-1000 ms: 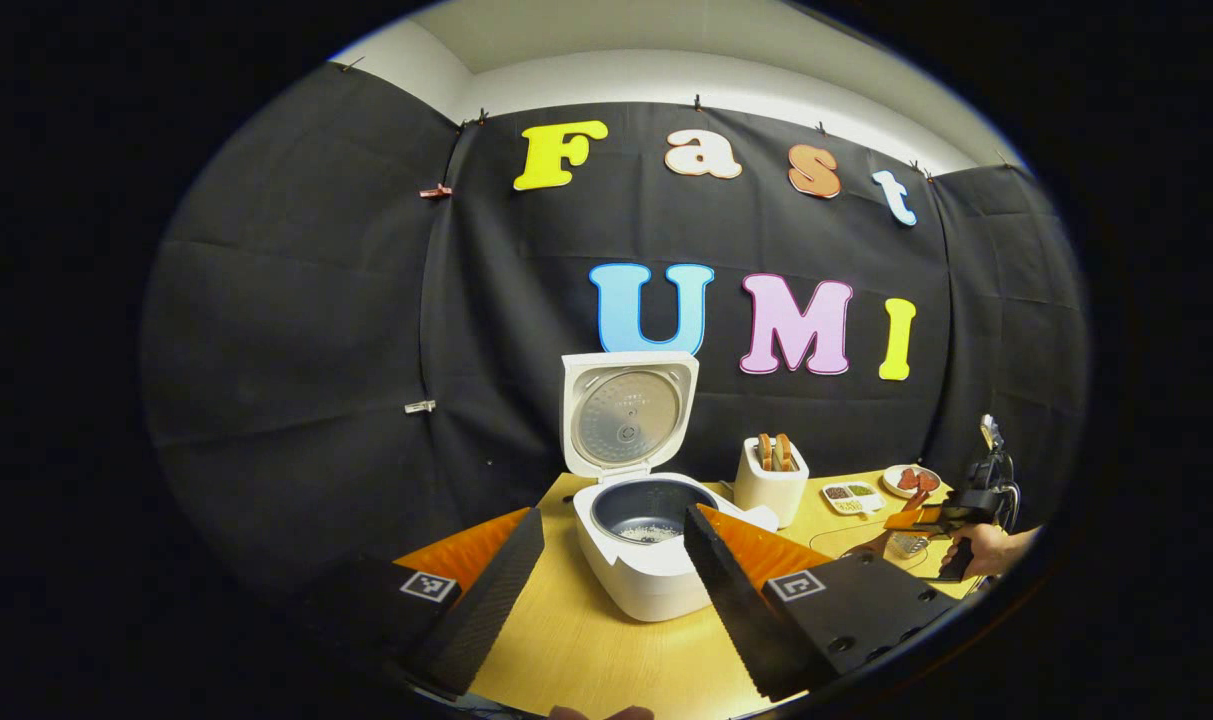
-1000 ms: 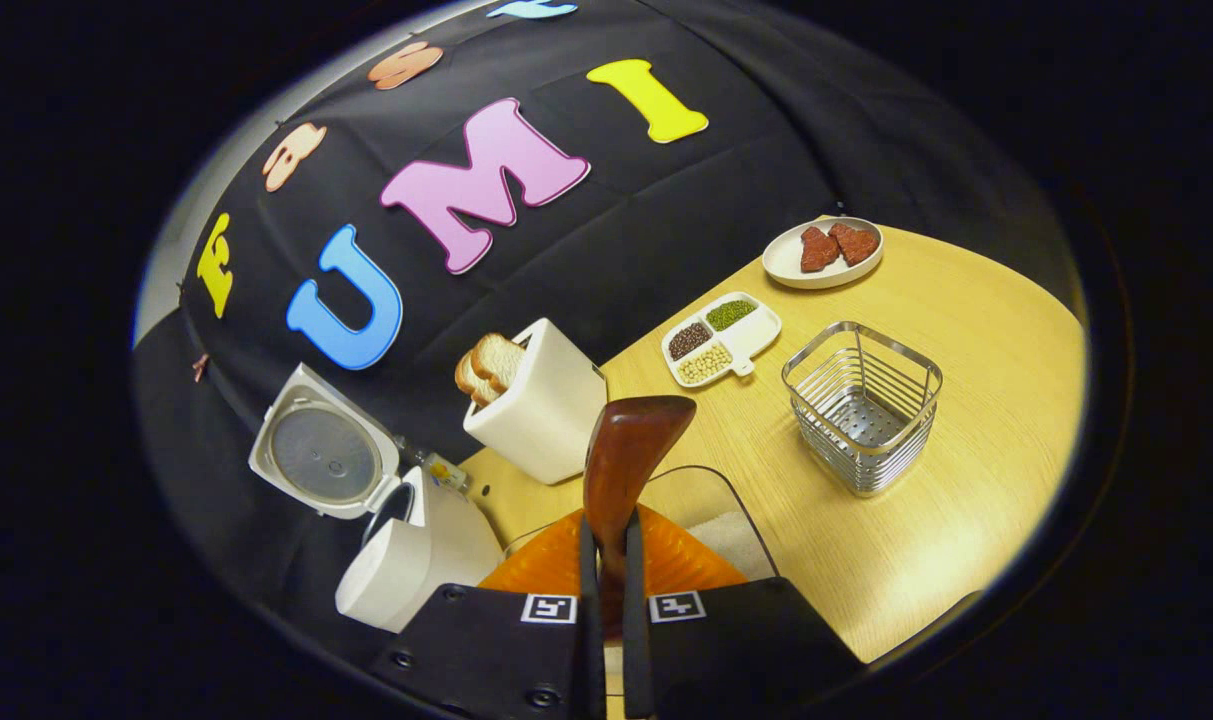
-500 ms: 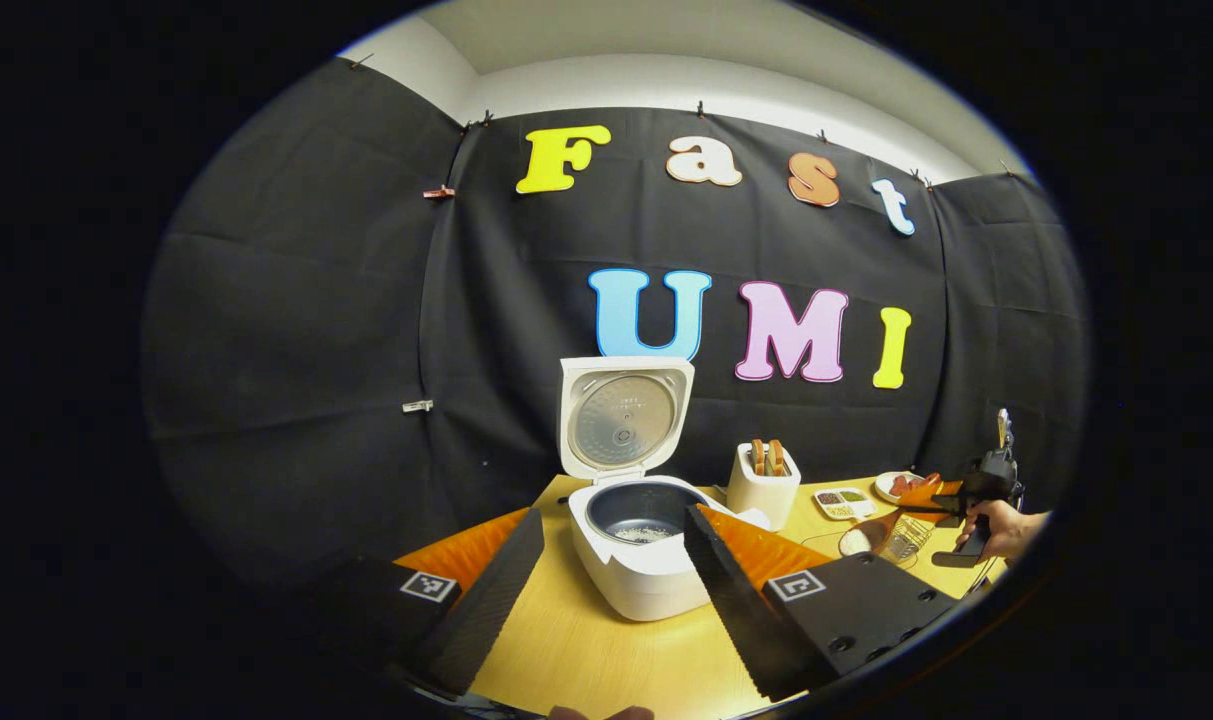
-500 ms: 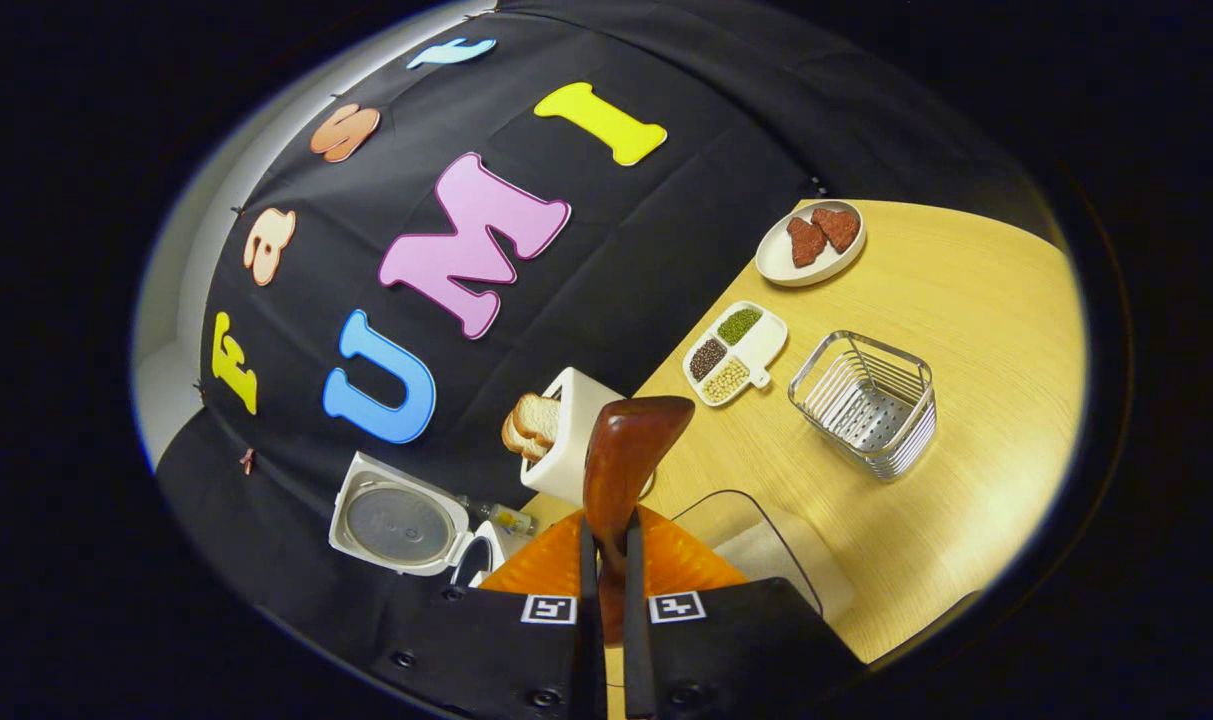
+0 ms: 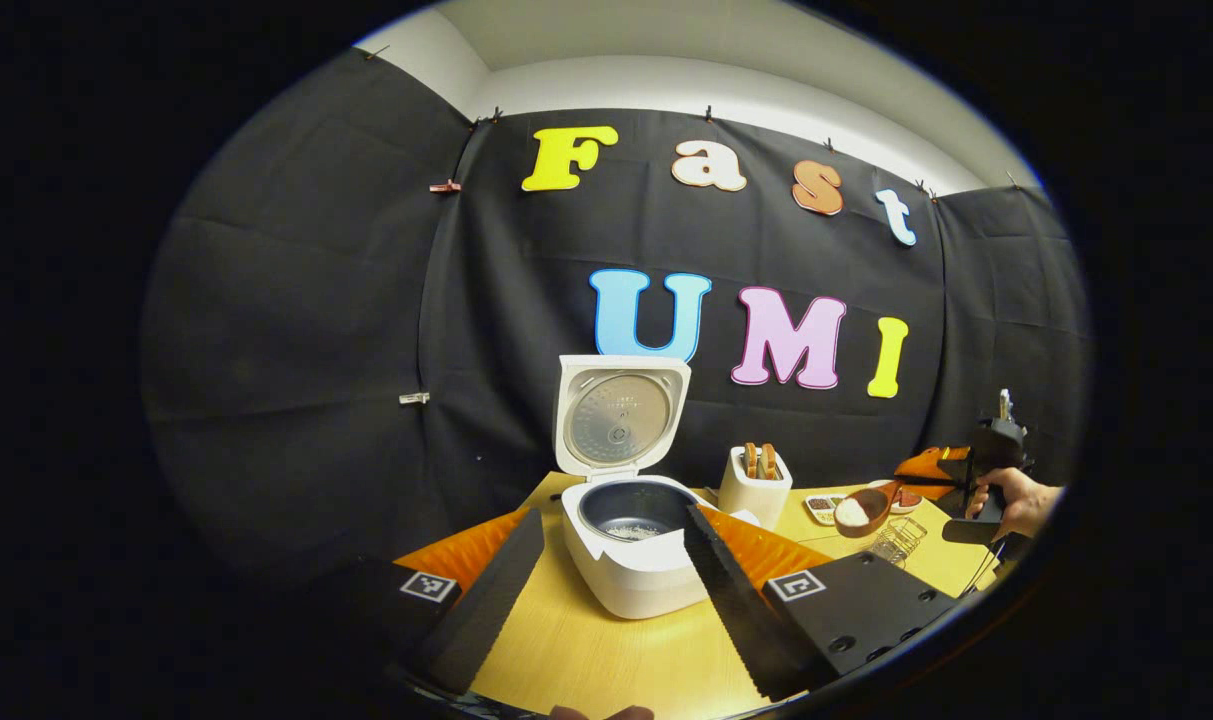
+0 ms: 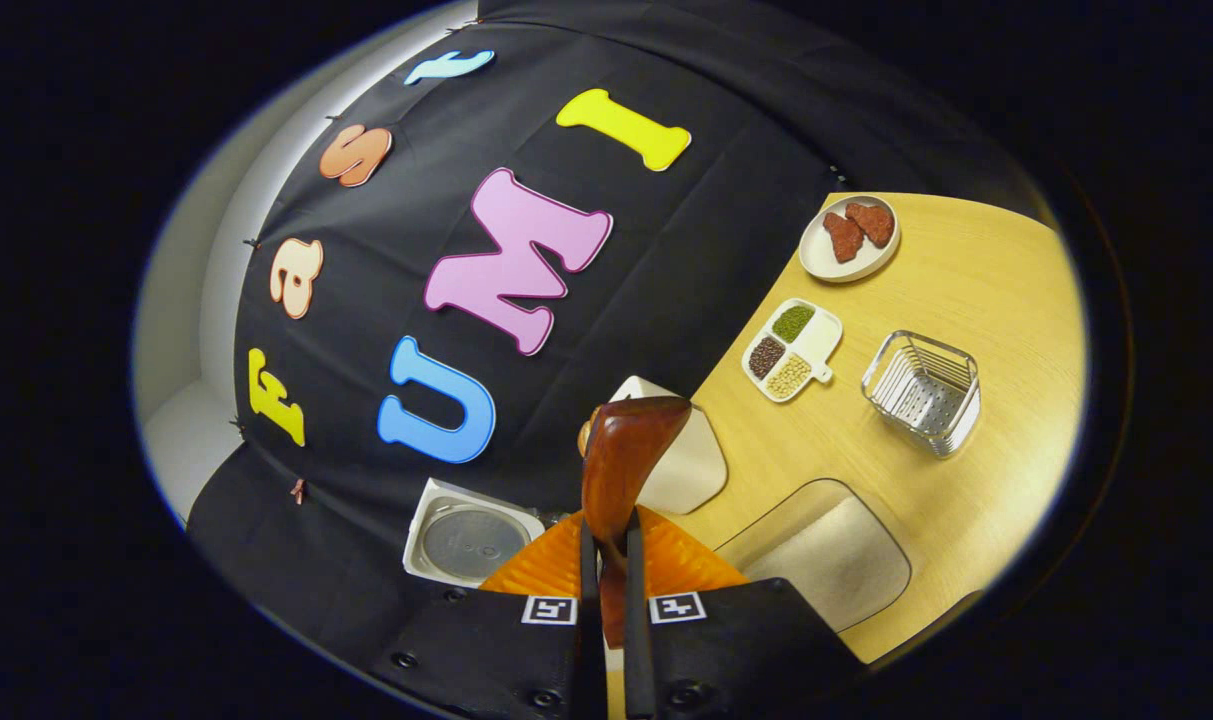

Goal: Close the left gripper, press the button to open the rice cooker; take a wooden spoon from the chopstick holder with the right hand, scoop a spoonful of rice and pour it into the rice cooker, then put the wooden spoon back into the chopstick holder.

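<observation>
My left claw [image 5: 606, 560] hung over the near edge of the table [image 5: 586, 660], its jaws standing wide apart and gripping nothing. I judged it had no work left, since the rice cooker [image 5: 631, 540] ahead of it stood with its lid [image 5: 621, 415] propped upright and the dark inner pot exposed, a little rice lying at the bottom. Holding the claw low and back kept the path over the pot free.

Right of the cooker stood the toaster [image 5: 754, 485] with bread slices in its slots, and past it the divided dish of beans [image 5: 819, 507].

Further right, a hand [image 5: 1011, 500] held my right claw [image 5: 951, 478] above the table, clamped tight on the handle of the wooden spoon [image 5: 863, 508]. The spoon pointed toward the cooker, bowl up and about level, with a white heap of rice in it; I read that level hold as the way to keep grains from spilling on the way across.

In the right gripper view, both fingers [image 6: 581, 600] pressed the spoon's handle, and the spoon's underside [image 6: 626, 455] rose in front of the toaster. The clear rice tray [image 6: 821, 550] lay below to the right, the wire chopstick holder [image 6: 923, 392] beyond it with no utensil in it, and a plate [image 6: 850, 245] at the far edge.
</observation>
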Available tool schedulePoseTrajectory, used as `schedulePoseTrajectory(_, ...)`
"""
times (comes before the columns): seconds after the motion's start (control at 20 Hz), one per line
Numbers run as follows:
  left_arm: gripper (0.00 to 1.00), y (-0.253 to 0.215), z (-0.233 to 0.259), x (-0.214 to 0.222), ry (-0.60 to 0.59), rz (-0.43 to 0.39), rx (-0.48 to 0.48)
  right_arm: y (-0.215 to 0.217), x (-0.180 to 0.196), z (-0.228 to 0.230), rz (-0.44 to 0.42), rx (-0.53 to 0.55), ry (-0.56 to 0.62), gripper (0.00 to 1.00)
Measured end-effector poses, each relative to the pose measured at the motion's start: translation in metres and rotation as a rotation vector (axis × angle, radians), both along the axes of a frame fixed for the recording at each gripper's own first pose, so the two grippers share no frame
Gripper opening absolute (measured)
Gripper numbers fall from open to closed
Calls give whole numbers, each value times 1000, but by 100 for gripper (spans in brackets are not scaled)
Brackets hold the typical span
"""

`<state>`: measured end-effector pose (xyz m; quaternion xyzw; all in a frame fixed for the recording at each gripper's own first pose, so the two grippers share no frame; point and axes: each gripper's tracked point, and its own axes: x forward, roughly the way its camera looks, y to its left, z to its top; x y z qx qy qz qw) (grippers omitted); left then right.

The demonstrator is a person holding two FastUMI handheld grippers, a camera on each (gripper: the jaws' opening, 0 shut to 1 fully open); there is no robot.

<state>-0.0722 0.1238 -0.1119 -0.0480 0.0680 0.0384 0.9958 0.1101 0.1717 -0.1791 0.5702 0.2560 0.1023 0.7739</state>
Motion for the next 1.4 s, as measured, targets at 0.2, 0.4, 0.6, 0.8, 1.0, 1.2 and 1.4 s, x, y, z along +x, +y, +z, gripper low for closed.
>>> schedulePoseTrajectory(0.2,97,11,-7,-3,-2,20,-5,42,16,43,43,23,-34,12)
schedulePoseTrajectory(0.4,96,25,-16,-2,16,46,1,97,34,66,86,48,-40,11)
schedulePoseTrajectory(0.6,95,39,-23,-6,24,75,6,161,51,76,136,52,-51,12)
schedulePoseTrajectory(0.8,95,49,-21,-10,10,93,6,209,70,71,157,-9,-75,11)
schedulePoseTrajectory(1.0,95,58,-28,-14,30,115,2,247,85,64,186,-123,-134,11)
schedulePoseTrajectory(1.2,95,68,-27,-18,20,123,3,276,100,61,223,-269,-213,11)
schedulePoseTrajectory(1.4,95,76,-33,-20,44,127,2,304,104,59,278,-408,-294,11)
